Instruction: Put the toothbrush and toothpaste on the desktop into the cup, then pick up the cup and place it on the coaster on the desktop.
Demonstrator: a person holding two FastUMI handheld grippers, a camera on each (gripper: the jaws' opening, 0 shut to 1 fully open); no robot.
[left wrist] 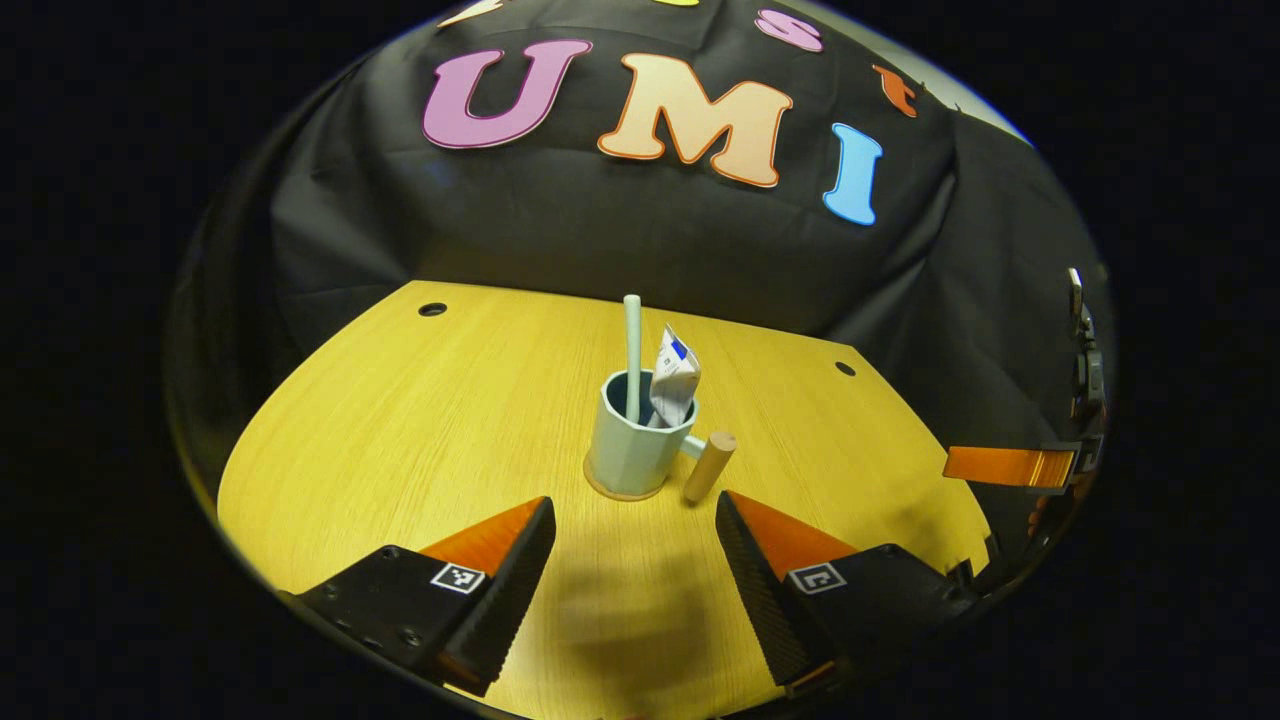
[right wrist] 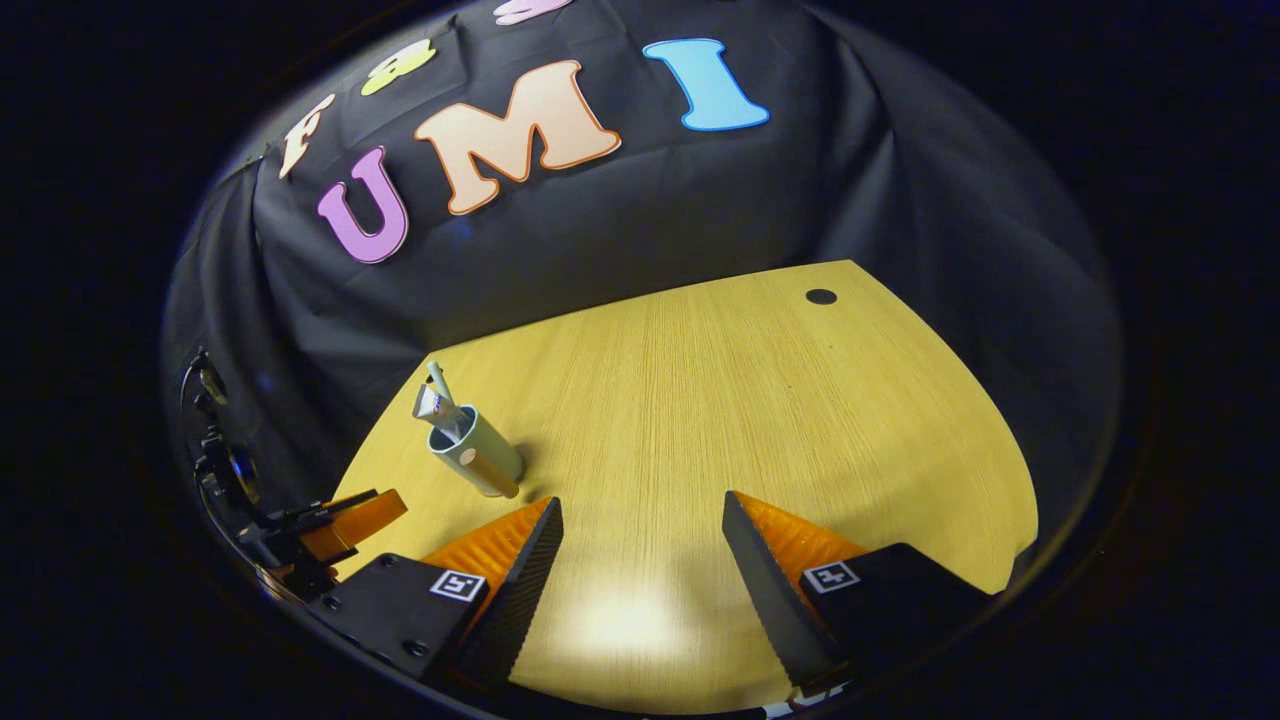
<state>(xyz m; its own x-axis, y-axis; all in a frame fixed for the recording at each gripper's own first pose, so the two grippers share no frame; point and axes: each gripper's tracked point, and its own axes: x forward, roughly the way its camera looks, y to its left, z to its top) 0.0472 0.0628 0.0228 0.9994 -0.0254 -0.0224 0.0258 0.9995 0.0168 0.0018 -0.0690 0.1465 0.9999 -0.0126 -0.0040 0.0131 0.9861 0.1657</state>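
While the left tool (left wrist: 635, 530) is held wide apart above the counter (left wrist: 420, 430), the cup (left wrist: 632, 450) is seen just ahead on its coaster (left wrist: 600, 490). Standing inside the cup are the toothbrush (left wrist: 632, 340) and toothpaste (left wrist: 676, 380). Well to the right, the right tool (right wrist: 640, 535) is held apart too, with nothing gripped.

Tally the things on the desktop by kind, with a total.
Cup: 1
Toothbrush: 1, standing in the cup
Toothpaste: 1, standing in the cup
Coaster: 1, under the cup
Total: 4
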